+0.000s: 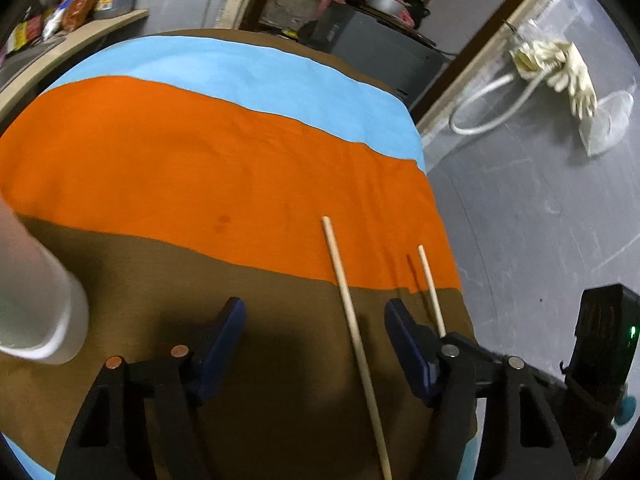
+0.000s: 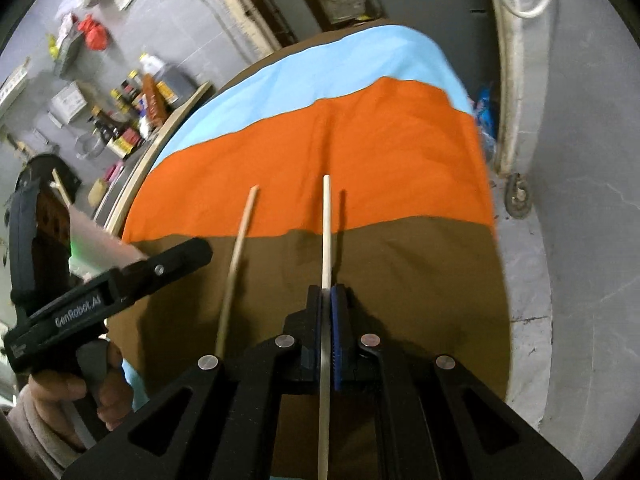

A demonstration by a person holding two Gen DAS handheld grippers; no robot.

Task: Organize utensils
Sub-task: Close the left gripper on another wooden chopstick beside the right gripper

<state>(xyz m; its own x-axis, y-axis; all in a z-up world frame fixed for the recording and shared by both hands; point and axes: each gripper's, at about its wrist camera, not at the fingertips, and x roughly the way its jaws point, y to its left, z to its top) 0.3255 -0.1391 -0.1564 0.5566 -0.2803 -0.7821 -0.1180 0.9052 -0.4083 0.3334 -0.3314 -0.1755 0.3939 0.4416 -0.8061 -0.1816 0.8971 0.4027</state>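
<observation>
chopsticks half gathered: one clamped in the right gripper [image 2: 330,300], one loose on the cloth.

right jaws are closed tight on a chopstick [image 2: 326,232], which sticks straight out ahead over the brown and orange bands of the tablecloth [image 2: 400,152]. the second chopstick [image 1: 352,320] lies flat on the cloth, running between the fingers of the left gripper [image 1: 316,316], whose jaws stand wide apart and hold nothing. a white cup [image 1: 40,300] sits at the left edge of the left wrist view, near that gripper. risks, as i judge them: the thin round stick may roll or skid as the left jaws close low on it, the fingers may pinch the cloth and drag it, and the held stick may pivot in its narrow grip if its tip bumps the cup's rim.
</observation>
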